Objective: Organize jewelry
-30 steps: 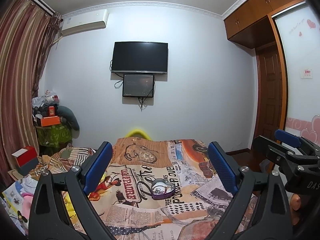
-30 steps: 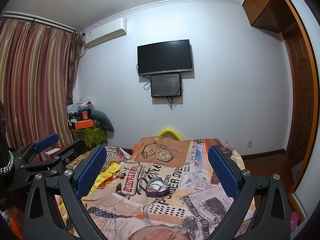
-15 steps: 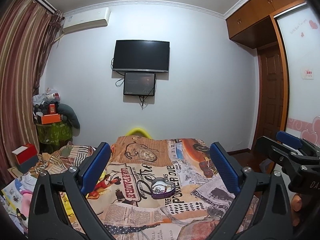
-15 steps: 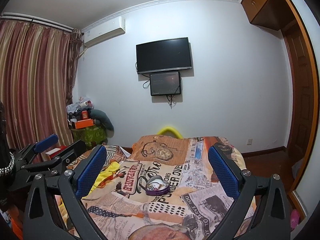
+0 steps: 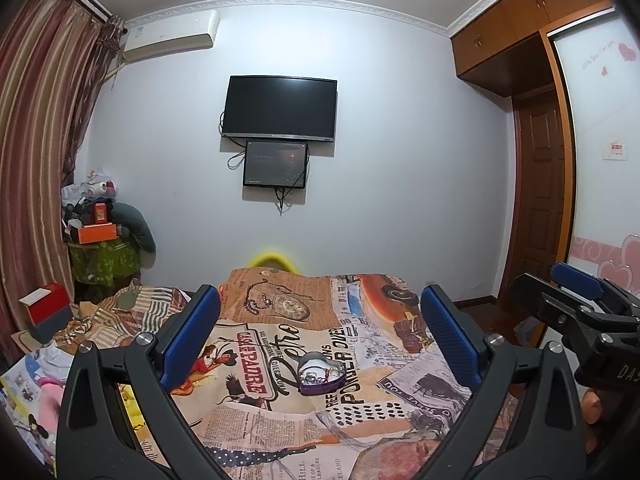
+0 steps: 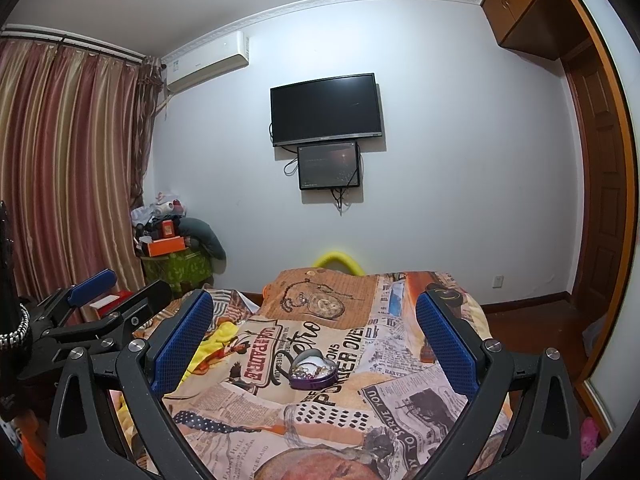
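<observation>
Hovering both tools wide open and empty, I am keeping the left gripper and right gripper well back from the heart-shaped jewelry tin, sitting mid-bedspread, lining up an approach.

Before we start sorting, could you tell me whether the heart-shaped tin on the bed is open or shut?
Open. The heart-shaped tin shows no lid, and tangled jewelry is visible inside against its pale interior.
</observation>
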The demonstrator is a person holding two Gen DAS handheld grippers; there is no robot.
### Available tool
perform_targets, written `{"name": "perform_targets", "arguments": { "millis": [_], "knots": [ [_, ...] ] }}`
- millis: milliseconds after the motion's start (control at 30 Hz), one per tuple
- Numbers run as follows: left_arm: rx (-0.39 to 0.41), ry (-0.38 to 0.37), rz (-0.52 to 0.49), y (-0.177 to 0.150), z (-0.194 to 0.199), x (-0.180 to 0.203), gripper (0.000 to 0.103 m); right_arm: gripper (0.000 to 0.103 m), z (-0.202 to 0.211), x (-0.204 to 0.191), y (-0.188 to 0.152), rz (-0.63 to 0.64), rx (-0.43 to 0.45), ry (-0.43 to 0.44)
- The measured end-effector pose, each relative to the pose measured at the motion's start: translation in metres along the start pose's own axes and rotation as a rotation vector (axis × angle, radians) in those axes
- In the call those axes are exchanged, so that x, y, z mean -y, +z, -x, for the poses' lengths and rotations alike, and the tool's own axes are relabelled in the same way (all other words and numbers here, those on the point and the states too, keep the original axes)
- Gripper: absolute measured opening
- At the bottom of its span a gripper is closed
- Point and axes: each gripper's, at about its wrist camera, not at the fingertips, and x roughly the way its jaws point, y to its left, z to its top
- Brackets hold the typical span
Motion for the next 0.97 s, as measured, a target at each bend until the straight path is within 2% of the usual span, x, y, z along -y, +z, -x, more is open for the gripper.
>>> {"name": "perform_targets", "arguments": {
  "millis": [967],
  "knots": [
    [-0.019, -0.014, -0.03, -0.009, -0.009, 0.004, 0.101, 0.101, -0.009, 0.002, 0.0, -0.012, -0.016, -0.013]
  ]
}}
